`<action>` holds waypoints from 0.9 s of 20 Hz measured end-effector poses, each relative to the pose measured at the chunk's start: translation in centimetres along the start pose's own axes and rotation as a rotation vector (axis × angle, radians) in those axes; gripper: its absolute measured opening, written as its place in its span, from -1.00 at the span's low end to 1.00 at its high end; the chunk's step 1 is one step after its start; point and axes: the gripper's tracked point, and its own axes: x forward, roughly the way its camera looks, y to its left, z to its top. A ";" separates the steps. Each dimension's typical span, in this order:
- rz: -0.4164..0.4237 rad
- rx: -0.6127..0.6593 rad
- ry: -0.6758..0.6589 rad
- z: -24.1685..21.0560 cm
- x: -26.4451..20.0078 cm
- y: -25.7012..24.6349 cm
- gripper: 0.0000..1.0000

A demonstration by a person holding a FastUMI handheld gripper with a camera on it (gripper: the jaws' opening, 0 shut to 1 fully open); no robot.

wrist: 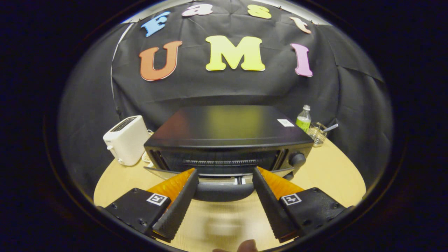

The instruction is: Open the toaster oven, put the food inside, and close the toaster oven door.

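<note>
A black toaster oven (227, 134) stands on the round wooden table (325, 171), just ahead of me. Its door (164, 172) hangs folded down toward me, and the dark inside with a wire rack (224, 162) shows behind it. The door's dark curved handle (224, 193) lies between my two fingers, filling most of the gap. My gripper (224, 170) is open, with one finger on each side of the handle and the fingertips (190, 175) up at the door's edge. I cannot tell whether they touch the handle.
Left of the oven is a white pop-up toaster (126, 140). Behind the oven's right corner stand a green-labelled bottle (303, 119) and a small glass holder (316, 134). The oven's control knob (297, 159) is on its right front. A person's fingertip (246, 246) shows below my fingers.
</note>
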 end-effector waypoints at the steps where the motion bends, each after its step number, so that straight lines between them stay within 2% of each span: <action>1: -0.001 -0.003 0.001 -0.8 -0.7 0.0 1.00; 4: -0.003 -0.026 0.033 -3.8 -2.0 -0.2 1.00; 12: 0.046 0.009 0.202 -10.5 -2.8 -0.2 1.00; 18: 0.114 -0.070 0.185 -9.1 -5.6 0.2 1.00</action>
